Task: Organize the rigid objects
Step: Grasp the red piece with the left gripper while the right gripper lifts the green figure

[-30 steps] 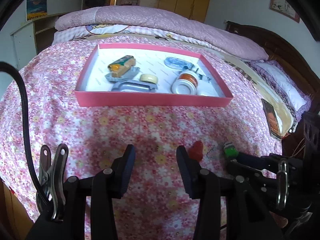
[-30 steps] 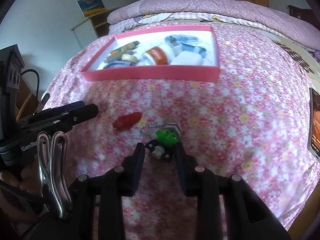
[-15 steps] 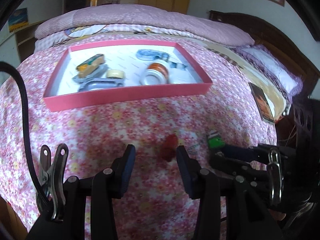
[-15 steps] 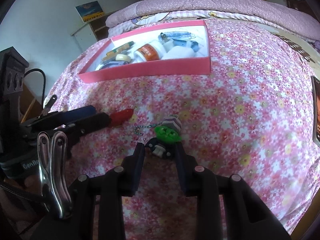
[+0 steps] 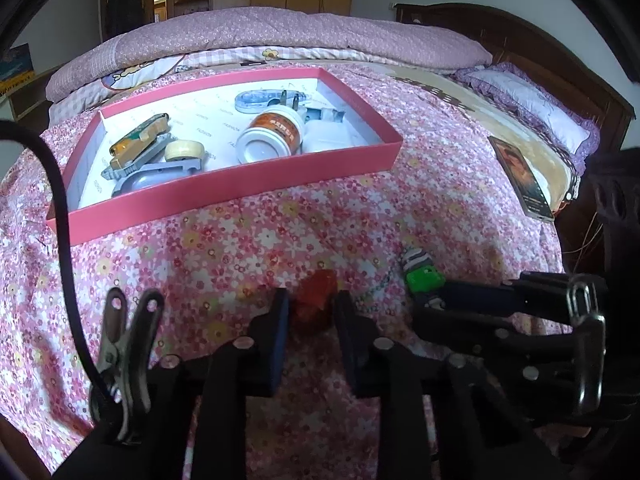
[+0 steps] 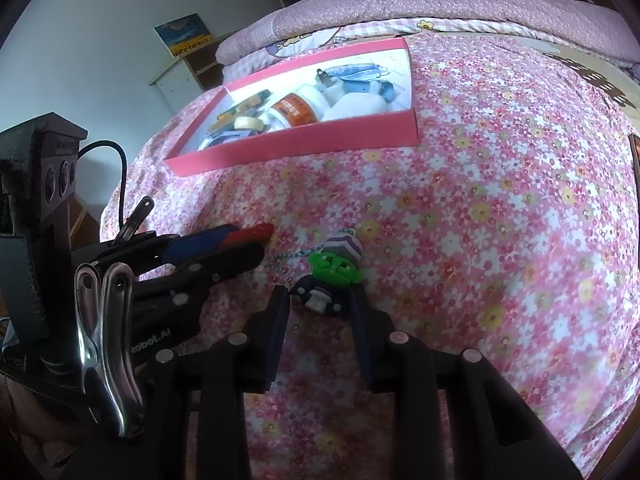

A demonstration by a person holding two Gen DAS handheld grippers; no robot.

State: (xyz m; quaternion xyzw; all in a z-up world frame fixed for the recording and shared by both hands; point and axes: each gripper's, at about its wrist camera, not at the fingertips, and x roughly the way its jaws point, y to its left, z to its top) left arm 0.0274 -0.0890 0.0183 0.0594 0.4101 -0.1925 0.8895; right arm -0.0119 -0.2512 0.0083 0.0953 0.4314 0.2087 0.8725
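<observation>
My left gripper [image 5: 310, 312] had just been closing and clenched the red piece [image 5: 316, 304] low on the flowered bedspread [image 5: 240, 248], its pads against both sides. Just right of it lay a bead chain [image 6: 288, 258] leading to the green-faced keychain figure [image 6: 332, 276], whose dark body my right gripper [image 6: 318, 300] grasped. The pink box [image 5: 224, 196] sat well beyond them on the bed, holding an orange-labelled jar [image 5: 272, 136], a tape roll [image 5: 184, 151] and other small items.

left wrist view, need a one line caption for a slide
Left tongs closed on a small red object on the floral bedspread, pink tray of sorted items beyond.
</observation>
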